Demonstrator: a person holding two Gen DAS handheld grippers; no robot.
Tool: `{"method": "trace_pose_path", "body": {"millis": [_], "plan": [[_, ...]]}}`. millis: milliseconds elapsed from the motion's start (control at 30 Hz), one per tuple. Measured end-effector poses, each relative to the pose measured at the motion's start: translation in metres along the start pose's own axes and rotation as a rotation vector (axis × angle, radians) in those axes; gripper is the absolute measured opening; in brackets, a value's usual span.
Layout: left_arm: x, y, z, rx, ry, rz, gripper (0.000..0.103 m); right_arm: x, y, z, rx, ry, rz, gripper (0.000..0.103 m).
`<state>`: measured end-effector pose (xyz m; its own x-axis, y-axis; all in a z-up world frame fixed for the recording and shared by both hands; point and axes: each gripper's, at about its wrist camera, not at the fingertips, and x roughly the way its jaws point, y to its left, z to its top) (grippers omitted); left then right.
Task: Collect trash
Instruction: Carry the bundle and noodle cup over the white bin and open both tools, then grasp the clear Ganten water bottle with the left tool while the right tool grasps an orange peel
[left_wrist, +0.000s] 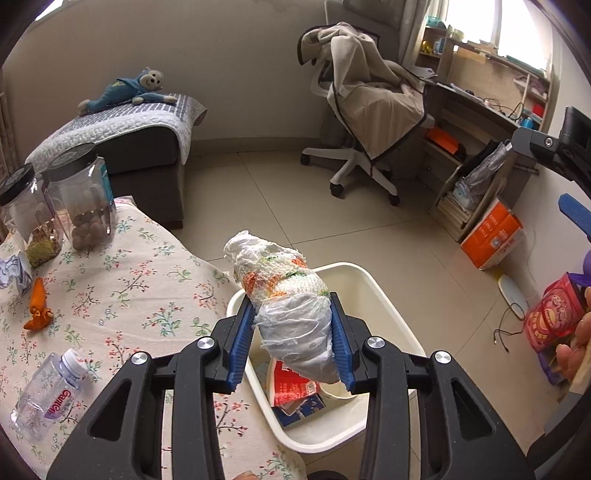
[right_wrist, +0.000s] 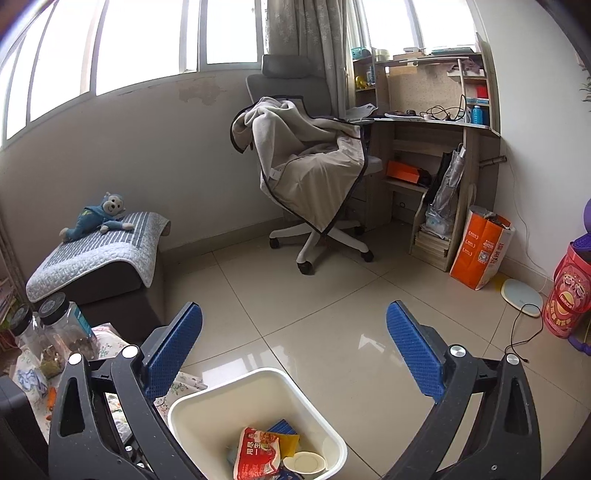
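Observation:
My left gripper (left_wrist: 295, 332) is shut on a wad of white tissue with orange and green print (left_wrist: 284, 295) and holds it above the white trash bin (left_wrist: 391, 295), which stands on the floor beside the table. The bin holds a red wrapper (left_wrist: 293, 386), a blue packet and a paper cup. My right gripper (right_wrist: 291, 350) is open and empty above the same bin (right_wrist: 192, 410), where the red wrapper (right_wrist: 255, 454) shows. On the floral tablecloth (left_wrist: 147, 295) lie a crushed plastic bottle (left_wrist: 48, 398), an orange peel (left_wrist: 38, 306) and a crumpled paper (left_wrist: 14, 273).
Two clear jars with black lids (left_wrist: 81, 199) stand at the table's far left. A sofa with a blue plush monkey (left_wrist: 129, 90), an office chair draped with a blanket (left_wrist: 369, 110), a desk and an orange bag (right_wrist: 480, 251) ring the tiled floor.

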<state>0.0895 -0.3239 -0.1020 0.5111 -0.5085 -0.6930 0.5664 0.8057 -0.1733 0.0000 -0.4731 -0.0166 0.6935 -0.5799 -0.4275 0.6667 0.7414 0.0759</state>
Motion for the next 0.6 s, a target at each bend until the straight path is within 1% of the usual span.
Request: {"method": "trace_pose_path", "body": {"millis": [33,67,100,133,200,267,300,433,600], "plan": [[0.003,-0.004,0.000,-0.004,0.009,-0.023,0.041,-0.001,-0.003,0.000,0.004,-0.004,-0.008,0.096],[0.007,-0.007,0.001,-0.008,0.020,-0.042,0.044,-0.001,-0.006,0.001,0.007,-0.007,-0.016,0.096],[0.010,-0.010,0.002,-0.012,0.032,-0.053,0.055,0.000,-0.010,0.001,0.012,-0.007,-0.023,0.096],[0.012,-0.011,0.002,-0.016,0.040,-0.063,0.059,0.000,-0.012,0.001,0.018,-0.006,-0.027,0.096],[0.012,-0.013,0.002,-0.013,0.042,-0.061,0.063,0.002,-0.016,0.001,0.030,0.000,-0.029,0.096],[0.009,-0.013,0.001,0.003,0.039,-0.046,0.071,0.003,-0.015,0.000,0.024,0.010,-0.030,0.096],[0.008,-0.011,0.001,0.011,0.035,-0.035,0.073,0.004,-0.012,-0.002,0.013,0.017,-0.029,0.096],[-0.001,0.001,-0.003,0.046,0.034,0.015,0.076,0.005,0.009,-0.009,-0.074,0.046,-0.025,0.096],[-0.016,0.027,-0.007,0.118,0.049,0.096,0.081,0.004,0.047,-0.027,-0.238,0.107,0.040,0.096]]}}
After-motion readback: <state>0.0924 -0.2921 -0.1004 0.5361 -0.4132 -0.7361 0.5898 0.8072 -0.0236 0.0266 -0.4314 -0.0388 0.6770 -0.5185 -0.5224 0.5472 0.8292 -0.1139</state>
